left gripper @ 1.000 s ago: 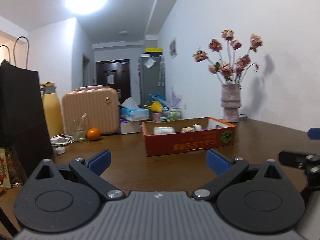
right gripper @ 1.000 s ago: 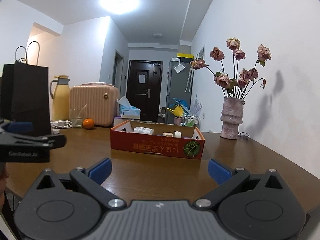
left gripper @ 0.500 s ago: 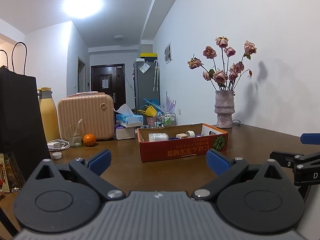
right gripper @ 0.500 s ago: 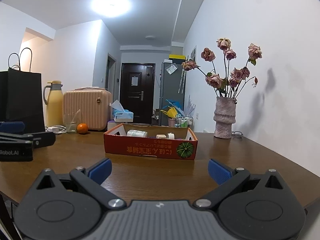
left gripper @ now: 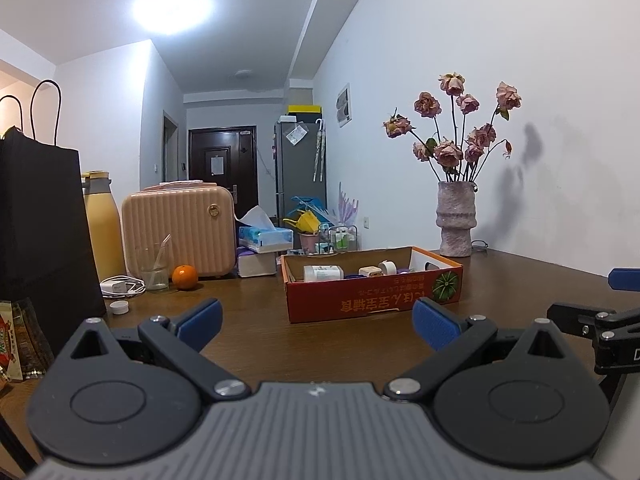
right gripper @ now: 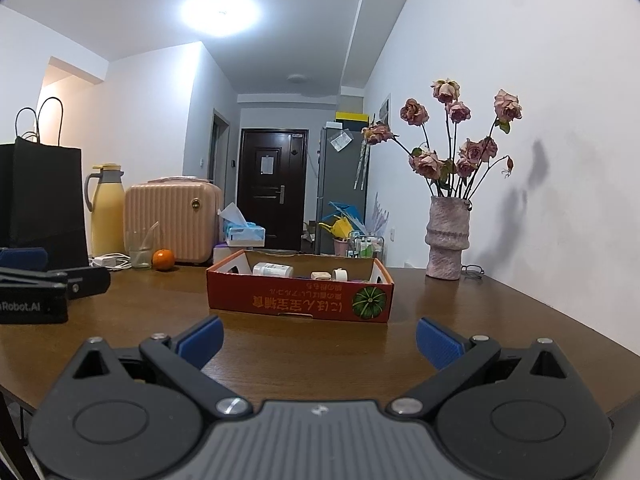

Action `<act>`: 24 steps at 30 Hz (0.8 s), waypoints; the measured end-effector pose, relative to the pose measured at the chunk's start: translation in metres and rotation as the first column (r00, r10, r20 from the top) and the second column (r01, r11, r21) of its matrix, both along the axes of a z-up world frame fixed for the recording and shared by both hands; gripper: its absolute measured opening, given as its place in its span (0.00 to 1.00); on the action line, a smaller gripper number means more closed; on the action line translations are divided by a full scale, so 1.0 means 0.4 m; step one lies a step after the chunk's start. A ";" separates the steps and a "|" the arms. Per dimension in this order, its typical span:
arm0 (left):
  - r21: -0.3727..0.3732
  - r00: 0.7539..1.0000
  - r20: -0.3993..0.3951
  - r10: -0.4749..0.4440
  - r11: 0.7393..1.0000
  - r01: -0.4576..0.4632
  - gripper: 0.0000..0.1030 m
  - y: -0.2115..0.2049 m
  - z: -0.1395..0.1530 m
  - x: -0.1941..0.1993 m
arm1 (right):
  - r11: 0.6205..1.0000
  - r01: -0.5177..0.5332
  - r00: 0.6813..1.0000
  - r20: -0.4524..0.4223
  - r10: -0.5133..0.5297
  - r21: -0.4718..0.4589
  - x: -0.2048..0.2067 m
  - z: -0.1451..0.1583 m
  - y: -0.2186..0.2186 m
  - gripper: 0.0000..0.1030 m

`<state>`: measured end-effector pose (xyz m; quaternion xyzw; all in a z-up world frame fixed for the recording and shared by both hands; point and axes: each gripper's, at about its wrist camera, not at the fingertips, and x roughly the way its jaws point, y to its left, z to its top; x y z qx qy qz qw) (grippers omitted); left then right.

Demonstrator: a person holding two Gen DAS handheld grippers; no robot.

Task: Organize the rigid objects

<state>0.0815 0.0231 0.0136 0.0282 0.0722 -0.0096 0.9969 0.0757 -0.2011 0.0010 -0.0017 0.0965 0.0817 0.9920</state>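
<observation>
Rectangular red cardboard box [right gripper: 300,300], ribbed vase [right gripper: 446,240] beside

Item count on the surface [right gripper: 300,344]:
- Red cardboard box [right gripper: 300,300]: 1
- Vase [right gripper: 446,240] of dried roses: 1
- Orange [right gripper: 163,259]: 1
- Pink case [right gripper: 172,224]: 1
- Yellow flask [right gripper: 106,216]: 1
- Black paper bag [right gripper: 42,196]: 1
- Drinking glass [right gripper: 140,250]: 1
- Tissue box [right gripper: 244,234]: 1

Red box [right gripper: 300,300] (small items inside)
</observation>
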 end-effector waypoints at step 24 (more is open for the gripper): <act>0.002 1.000 0.002 0.003 1.000 -0.003 1.00 -0.001 -0.003 -0.001 | 1.000 0.013 1.000 -0.005 -0.013 0.005 0.005 -0.002 -0.008 1.00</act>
